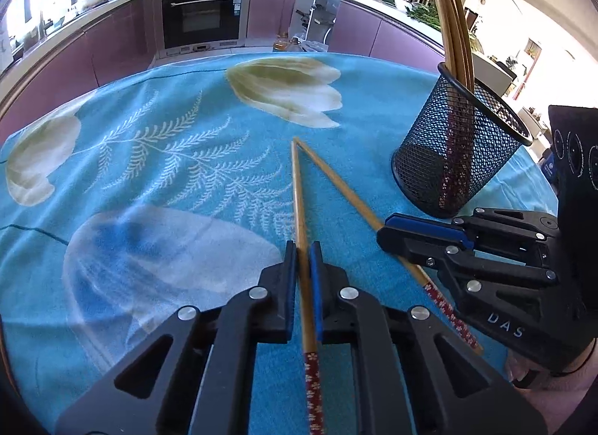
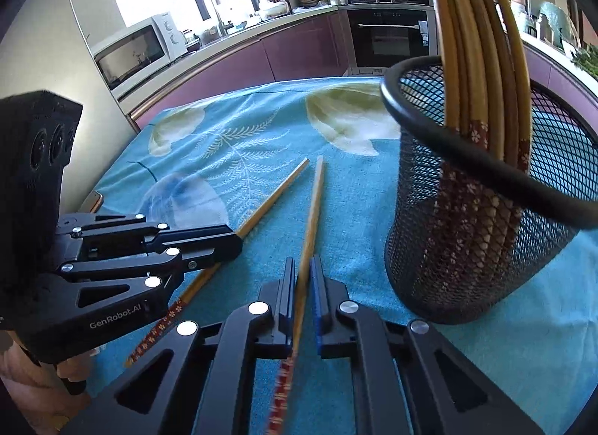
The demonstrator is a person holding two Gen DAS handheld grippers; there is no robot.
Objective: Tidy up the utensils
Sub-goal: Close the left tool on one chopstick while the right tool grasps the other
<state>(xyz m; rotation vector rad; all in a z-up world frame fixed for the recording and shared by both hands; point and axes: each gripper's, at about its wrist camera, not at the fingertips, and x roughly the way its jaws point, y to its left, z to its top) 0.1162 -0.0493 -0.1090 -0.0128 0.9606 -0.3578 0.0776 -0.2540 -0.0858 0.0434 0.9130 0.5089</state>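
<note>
Two bamboo chopsticks with red flowered ends lie on the teal flowered cloth [image 1: 149,158], their thin tips meeting in a V. My left gripper [image 1: 302,248] is shut on the left chopstick [image 1: 298,192], its pads pressing the shaft. My right gripper [image 1: 385,231] is shut on the right chopstick [image 1: 336,188]. In the right wrist view my right gripper [image 2: 303,267] clamps its chopstick [image 2: 314,203], and my left gripper [image 2: 237,238] holds the other chopstick [image 2: 276,192]. A black mesh holder [image 1: 429,166] [image 2: 411,125] stands upright at the right with several chopsticks [image 1: 454,24] [image 2: 471,61] in it.
A kitchen counter with purple cabinets and a built-in oven [image 1: 202,12] curves behind the table. A white microwave [image 2: 138,50] sits at the left. A hand [image 2: 33,390] grips the left tool's handle at the lower left.
</note>
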